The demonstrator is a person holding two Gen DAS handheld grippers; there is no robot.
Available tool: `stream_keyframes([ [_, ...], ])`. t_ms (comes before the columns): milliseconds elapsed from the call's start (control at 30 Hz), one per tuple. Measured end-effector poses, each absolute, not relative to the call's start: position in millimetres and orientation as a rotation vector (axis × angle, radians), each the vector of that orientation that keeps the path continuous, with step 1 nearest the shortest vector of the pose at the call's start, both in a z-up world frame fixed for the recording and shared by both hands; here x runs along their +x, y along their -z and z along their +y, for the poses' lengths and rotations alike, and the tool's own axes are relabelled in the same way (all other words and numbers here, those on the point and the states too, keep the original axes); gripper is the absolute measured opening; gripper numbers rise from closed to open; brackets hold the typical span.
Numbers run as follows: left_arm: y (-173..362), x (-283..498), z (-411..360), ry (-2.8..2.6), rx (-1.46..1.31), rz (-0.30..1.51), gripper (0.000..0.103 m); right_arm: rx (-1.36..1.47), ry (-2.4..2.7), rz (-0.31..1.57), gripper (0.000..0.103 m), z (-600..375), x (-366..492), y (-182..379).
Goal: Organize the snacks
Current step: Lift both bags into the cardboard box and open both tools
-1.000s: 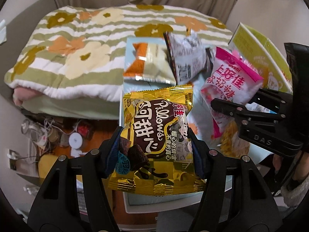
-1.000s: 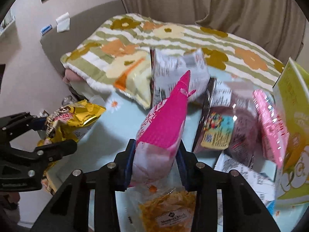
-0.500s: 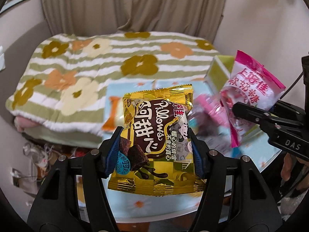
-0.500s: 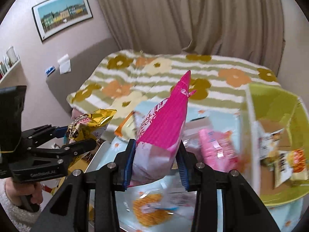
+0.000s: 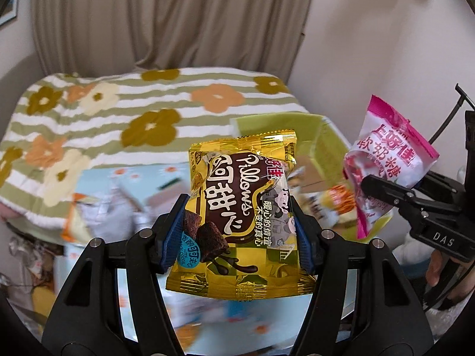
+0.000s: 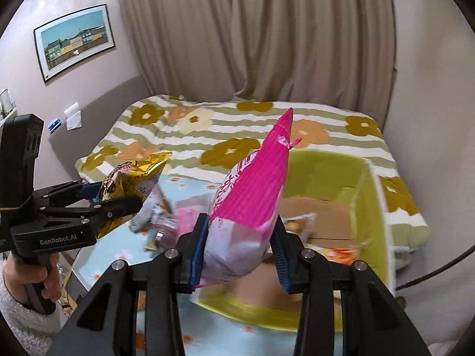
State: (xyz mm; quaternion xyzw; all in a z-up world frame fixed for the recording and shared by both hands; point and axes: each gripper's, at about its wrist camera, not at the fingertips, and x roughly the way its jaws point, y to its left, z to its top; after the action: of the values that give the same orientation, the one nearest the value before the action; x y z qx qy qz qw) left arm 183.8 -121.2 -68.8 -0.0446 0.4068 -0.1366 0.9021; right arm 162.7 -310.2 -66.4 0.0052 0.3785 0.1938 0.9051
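Note:
My left gripper (image 5: 237, 234) is shut on a gold and brown Pillows snack bag (image 5: 243, 204), held upright in the air above the table. In the right wrist view the same gold bag (image 6: 130, 178) hangs at the left in that gripper (image 6: 118, 195). A pink and white candy bag (image 6: 252, 207) stands pinched in my right gripper (image 6: 239, 249), above the near edge of a lime-green cardboard box (image 6: 368, 195) with a few snack packs inside. From the left wrist view the pink bag (image 5: 389, 160) shows at the right, with the green box (image 5: 311, 127) behind the gold bag.
Several loose snack packs (image 6: 169, 216) lie on the light-blue flowered table (image 6: 98, 252). Behind it is a bed with a striped flower blanket (image 5: 118, 118), then beige curtains and a wall. A person's hand in a fleecy sleeve (image 6: 26, 296) grips the left gripper's handle.
Both grippers have risen and swung right with their bags. The snack pile has dropped low and left in view, and the green box now sits under the right gripper.

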Motion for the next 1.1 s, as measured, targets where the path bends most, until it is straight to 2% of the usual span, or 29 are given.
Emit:
stream_keyframes([
  [200, 86.8, 200.6, -190.2, 0.328, -0.093, 0.9, 0.059, 0.015, -0.38, 0.817, 0.037, -362.7, 173.1, 77.8],
  [467, 123.6, 223.0, -238.2, 0.358, -0.01, 1.003, 0.061, 0.082, -0.346, 0.883, 0.037, -397.2, 178.8, 103.1],
  [500, 127.9, 225.3, -241.5, 0.362, 0.009, 1.014, 0.064, 0.092, -0.337, 0.887, 0.037, -399.8, 179.3, 105.0],
  [567, 135.8, 230.5, -247.4, 0.359, 0.053, 1.036, 0.092, 0.107, -0.32, 0.894, 0.037, -405.3, 180.1, 107.0],
  [600, 137.8, 230.8, -248.2, 0.362, 0.056, 1.042, 0.095, 0.113, -0.316, 0.898, 0.037, -407.2, 179.6, 107.2],
  [1100, 123.1, 214.0, -204.4, 0.306, 0.013, 1.009, 0.095, 0.097, -0.352, 0.946, 0.037, -394.2, 183.3, 127.1],
])
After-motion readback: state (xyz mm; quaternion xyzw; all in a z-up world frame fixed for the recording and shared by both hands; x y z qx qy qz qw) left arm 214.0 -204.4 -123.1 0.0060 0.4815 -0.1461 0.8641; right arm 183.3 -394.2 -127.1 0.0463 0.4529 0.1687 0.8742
